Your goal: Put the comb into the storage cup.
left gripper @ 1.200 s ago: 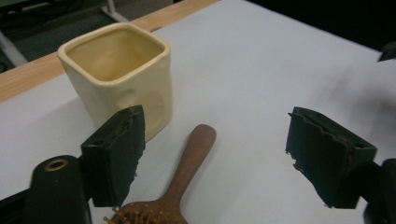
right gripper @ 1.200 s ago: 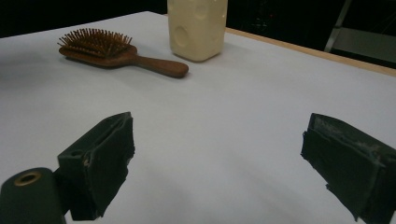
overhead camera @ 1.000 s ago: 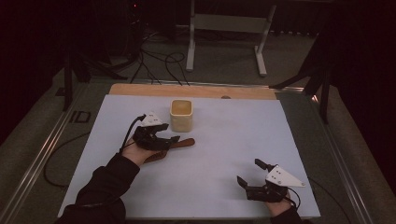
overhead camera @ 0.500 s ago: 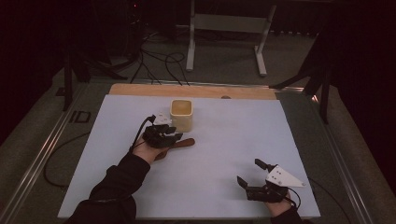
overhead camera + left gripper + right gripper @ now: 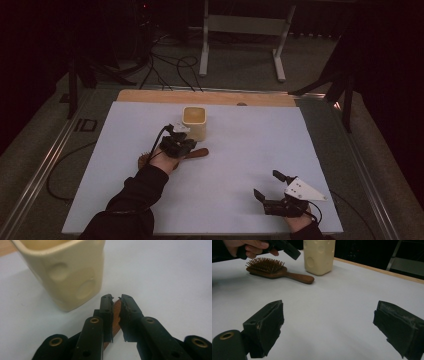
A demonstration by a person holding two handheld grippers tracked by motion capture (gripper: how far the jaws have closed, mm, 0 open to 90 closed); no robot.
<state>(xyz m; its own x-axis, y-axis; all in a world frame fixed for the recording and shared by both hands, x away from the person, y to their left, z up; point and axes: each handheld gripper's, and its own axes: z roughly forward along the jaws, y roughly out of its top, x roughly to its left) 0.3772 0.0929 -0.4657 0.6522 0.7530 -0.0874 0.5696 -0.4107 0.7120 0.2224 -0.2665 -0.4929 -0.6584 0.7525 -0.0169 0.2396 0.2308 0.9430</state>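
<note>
The left gripper (image 5: 116, 298) has just been closing on the hairbrush (image 5: 277, 272) handle, which runs lengthwise between its jaws beside the cup (image 5: 194, 122). The right gripper (image 5: 265, 192) rests open, well apart.

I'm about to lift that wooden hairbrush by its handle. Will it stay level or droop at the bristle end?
The hairbrush looks rigid wood, so it should not flex. Its bristled head is broader than the handle, so it will probably tip head-down. The left gripper, jaws just closing, straddles the narrow handle, whose smooth finish might slip; the nearby cream cup could get knocked.
</note>
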